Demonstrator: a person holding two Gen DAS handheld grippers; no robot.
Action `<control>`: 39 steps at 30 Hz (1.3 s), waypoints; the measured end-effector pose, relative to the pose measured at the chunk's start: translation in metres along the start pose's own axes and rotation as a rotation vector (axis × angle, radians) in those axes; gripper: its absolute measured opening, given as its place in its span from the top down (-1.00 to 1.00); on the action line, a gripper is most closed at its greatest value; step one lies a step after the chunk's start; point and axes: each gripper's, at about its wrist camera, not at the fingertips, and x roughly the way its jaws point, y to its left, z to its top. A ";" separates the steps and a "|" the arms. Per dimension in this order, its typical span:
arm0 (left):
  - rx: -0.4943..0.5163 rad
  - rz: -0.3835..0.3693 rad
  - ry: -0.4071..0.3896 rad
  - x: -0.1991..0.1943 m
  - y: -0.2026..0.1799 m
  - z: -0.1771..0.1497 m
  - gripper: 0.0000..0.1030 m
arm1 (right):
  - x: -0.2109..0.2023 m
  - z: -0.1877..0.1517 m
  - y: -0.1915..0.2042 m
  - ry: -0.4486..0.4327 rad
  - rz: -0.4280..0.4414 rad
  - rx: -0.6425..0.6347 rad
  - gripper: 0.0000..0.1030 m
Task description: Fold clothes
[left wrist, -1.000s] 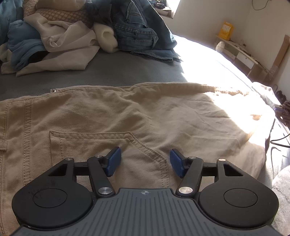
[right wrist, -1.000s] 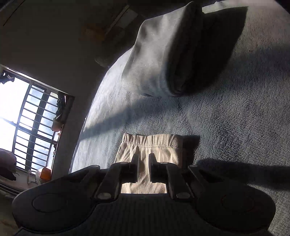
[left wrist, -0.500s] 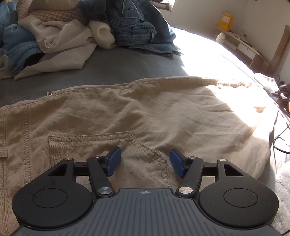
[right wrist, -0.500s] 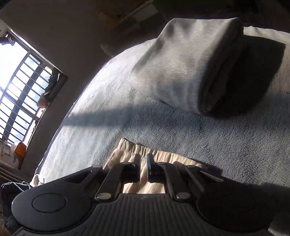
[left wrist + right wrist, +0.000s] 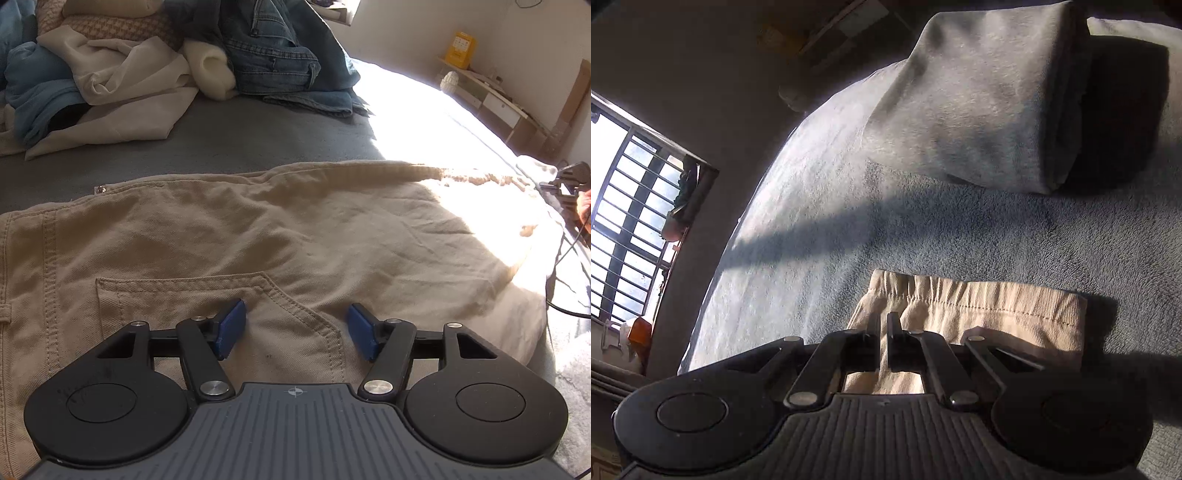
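Khaki trousers (image 5: pixel 258 229) lie spread flat across the grey bed (image 5: pixel 229 147), back pocket (image 5: pixel 207 295) up. My left gripper (image 5: pixel 295 321) hovers open just over that pocket, its blue pads (image 5: pixel 231 326) wide apart and holding nothing. In the right wrist view, my right gripper (image 5: pixel 884 328) is shut on the elastic cuff (image 5: pixel 979 306) of one trouser leg, which rests on the bed cover. The right gripper (image 5: pixel 567 181) also shows small at the far right edge of the left wrist view, beyond the sunlit trouser legs.
A pile of unfolded clothes (image 5: pixel 122 77) with blue jeans (image 5: pixel 280 55) sits at the back of the bed. A folded grey garment (image 5: pixel 990 103) lies beyond the cuff. A low shelf (image 5: pixel 491 96), a black cable (image 5: pixel 565 266) and a barred window (image 5: pixel 624 221) flank the bed.
The right gripper has shifted with the cuff, so more of the cuff now shows spread to the right. The left gripper stays open over the pocket, with the view tilted slightly.
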 end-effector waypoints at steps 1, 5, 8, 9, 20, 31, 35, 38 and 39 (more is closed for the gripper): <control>-0.002 -0.002 -0.004 0.000 0.000 -0.001 -0.21 | 0.000 -0.014 0.013 0.070 0.047 -0.008 0.94; -0.018 -0.016 -0.031 0.000 0.003 -0.004 -0.22 | 0.014 -0.092 0.054 0.388 0.177 -0.067 0.70; -0.035 -0.028 -0.042 -0.003 0.006 -0.005 -0.22 | 0.039 -0.152 0.074 0.584 0.199 -0.098 0.67; -0.042 -0.033 -0.046 -0.003 0.007 -0.005 -0.21 | 0.045 -0.167 0.079 0.609 0.187 -0.112 0.67; -0.104 0.024 -0.154 -0.013 0.031 0.017 -0.21 | -0.015 -0.205 0.064 0.417 0.244 0.060 0.62; -0.117 0.137 -0.200 0.021 0.046 0.033 -0.20 | -0.018 -0.256 0.031 0.533 0.272 0.180 0.44; -0.134 0.149 -0.238 0.010 0.045 0.032 -0.20 | -0.015 -0.258 0.036 0.524 0.289 0.151 0.44; -0.106 0.167 -0.264 0.002 0.044 0.033 -0.21 | -0.012 -0.262 0.033 0.526 0.297 0.153 0.44; -0.104 0.175 -0.248 0.005 0.047 0.034 -0.21 | -0.010 -0.262 0.031 0.527 0.300 0.162 0.45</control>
